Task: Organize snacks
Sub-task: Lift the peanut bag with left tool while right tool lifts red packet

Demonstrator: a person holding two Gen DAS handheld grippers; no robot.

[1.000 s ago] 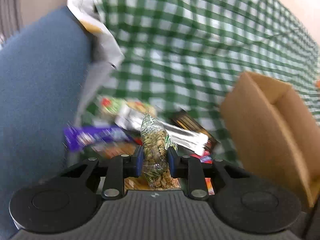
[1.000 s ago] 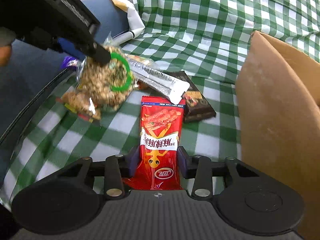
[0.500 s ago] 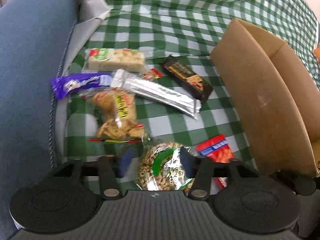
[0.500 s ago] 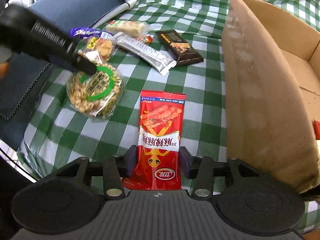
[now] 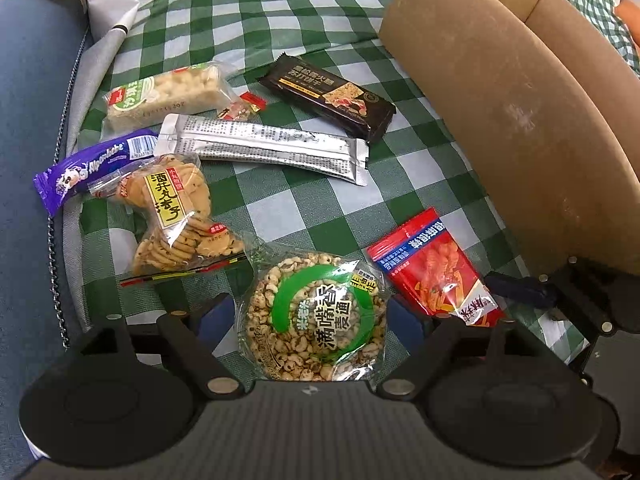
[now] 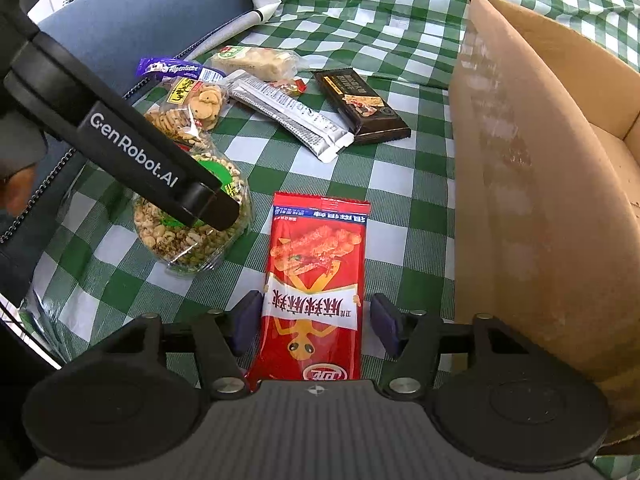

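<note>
2 grippers stand over the checked surface (image 5: 280,208). The left gripper (image 5: 316,320) has just been opening its jaws, now released around the round puffed-grain pack (image 5: 316,320), whose near edge its body hides. The right gripper (image 6: 316,320) likewise has just been opening, with the red snack packet (image 6: 316,280) lying loose between, bottom cut off. The cardboard box (image 6: 540,160) hides its own floor.

Green-white checked cloth (image 5: 280,208); red packet (image 6: 316,280); brown box (image 6: 532,184); purple wrapper (image 5: 92,168).
</note>
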